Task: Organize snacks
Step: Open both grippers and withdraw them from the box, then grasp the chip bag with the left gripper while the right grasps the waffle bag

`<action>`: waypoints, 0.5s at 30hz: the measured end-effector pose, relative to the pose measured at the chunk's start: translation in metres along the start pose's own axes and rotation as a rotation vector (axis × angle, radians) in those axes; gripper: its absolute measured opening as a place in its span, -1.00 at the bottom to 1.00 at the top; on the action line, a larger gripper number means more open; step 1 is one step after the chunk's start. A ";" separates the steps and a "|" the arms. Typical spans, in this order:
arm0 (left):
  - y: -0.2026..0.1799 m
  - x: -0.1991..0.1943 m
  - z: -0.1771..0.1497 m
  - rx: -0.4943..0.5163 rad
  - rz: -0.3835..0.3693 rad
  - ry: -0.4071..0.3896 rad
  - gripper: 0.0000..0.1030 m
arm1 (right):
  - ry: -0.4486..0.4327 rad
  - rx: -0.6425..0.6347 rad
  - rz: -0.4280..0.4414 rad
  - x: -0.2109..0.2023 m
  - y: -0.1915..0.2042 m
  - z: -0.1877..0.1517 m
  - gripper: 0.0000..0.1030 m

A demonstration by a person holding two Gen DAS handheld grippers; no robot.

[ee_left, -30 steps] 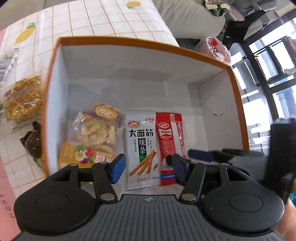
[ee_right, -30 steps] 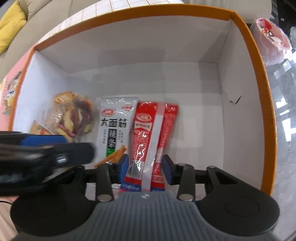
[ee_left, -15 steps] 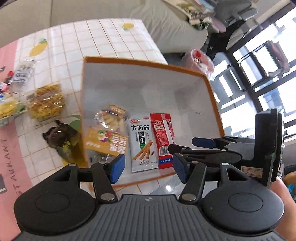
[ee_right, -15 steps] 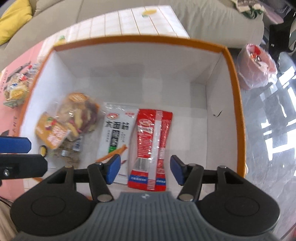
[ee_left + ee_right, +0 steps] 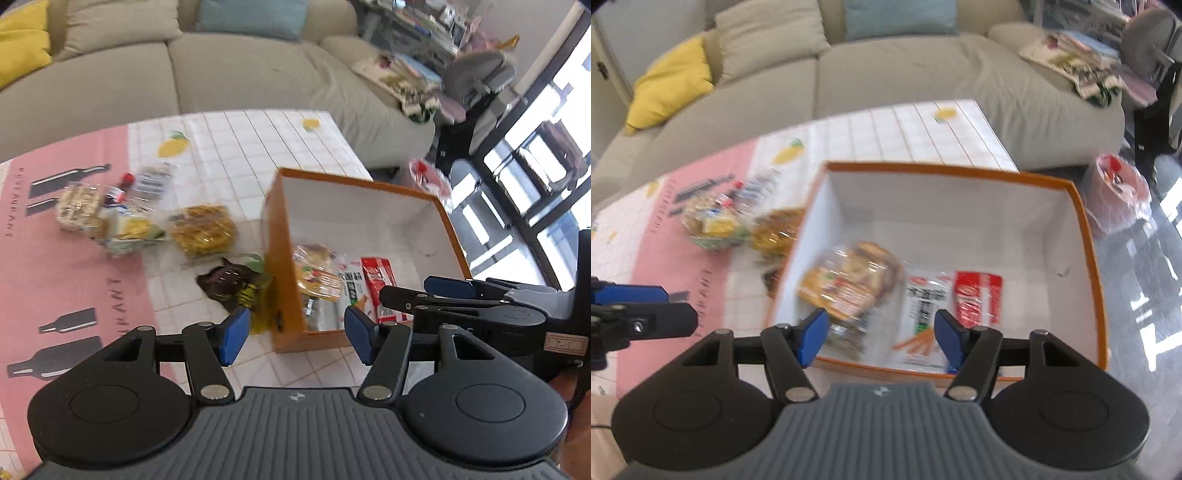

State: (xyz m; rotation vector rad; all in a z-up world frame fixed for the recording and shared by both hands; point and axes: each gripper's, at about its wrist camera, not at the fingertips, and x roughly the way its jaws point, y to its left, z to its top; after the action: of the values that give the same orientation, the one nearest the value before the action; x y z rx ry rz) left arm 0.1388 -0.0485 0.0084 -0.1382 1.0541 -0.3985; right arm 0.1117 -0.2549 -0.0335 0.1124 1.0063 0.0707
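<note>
**Both grippers empty above the orange box**

The orange box (image 5: 1087, 236) sits on the tiled tablecloth (image 5: 258, 147), open at the top. Inside it, against the near wall, lie three packets in a row: a clear bag of mixed snacks (image 5: 849, 284) at the left end, a white spicy-strip packet (image 5: 925, 306) just beside it, and a red sausage packet (image 5: 977, 295) beside that, toward the box's middle. The rest of the box floor is bare.

The left gripper (image 5: 291, 334) hangs over the box's near left corner, jaws parted with nothing between them. The right gripper (image 5: 879, 339) hangs over the box's near wall; its jaws have just been opening and hold nothing.

Left of the box, on the cloth, lie a dark wrapper (image 5: 229, 284) touching the box's wall, a yellow waffle pack (image 5: 203, 230) near it, and further packets (image 5: 107, 214) well apart from the box.
</note>
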 end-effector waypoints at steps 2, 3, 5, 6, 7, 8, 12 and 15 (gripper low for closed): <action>0.018 -0.007 -0.008 -0.015 0.002 -0.026 0.34 | -0.043 0.000 0.021 -0.007 0.015 -0.004 0.22; 0.026 -0.010 -0.012 -0.022 0.016 -0.034 0.34 | -0.069 -0.006 0.036 -0.010 0.024 -0.007 0.22; 0.044 -0.013 -0.021 -0.033 0.040 -0.056 0.34 | -0.116 -0.023 0.065 -0.014 0.039 -0.012 0.22; 0.054 -0.015 -0.025 -0.042 0.047 -0.059 0.34 | -0.136 -0.035 0.077 -0.014 0.047 -0.016 0.22; 0.065 -0.016 -0.030 -0.057 0.058 -0.062 0.34 | -0.152 -0.049 0.090 -0.013 0.056 -0.019 0.22; 0.074 -0.018 -0.033 -0.064 0.064 -0.068 0.34 | -0.165 -0.066 0.106 -0.011 0.065 -0.023 0.22; 0.107 -0.018 -0.042 -0.090 0.090 -0.081 0.34 | -0.171 -0.146 0.143 0.005 0.097 -0.030 0.22; 0.127 -0.015 -0.043 -0.083 0.100 -0.085 0.34 | -0.160 -0.206 0.171 0.021 0.119 -0.028 0.22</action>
State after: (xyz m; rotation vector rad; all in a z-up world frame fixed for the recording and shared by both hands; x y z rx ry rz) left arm 0.1278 0.0774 -0.0386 -0.1741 0.9900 -0.2571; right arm 0.0981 -0.1331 -0.0508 0.0146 0.8232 0.3158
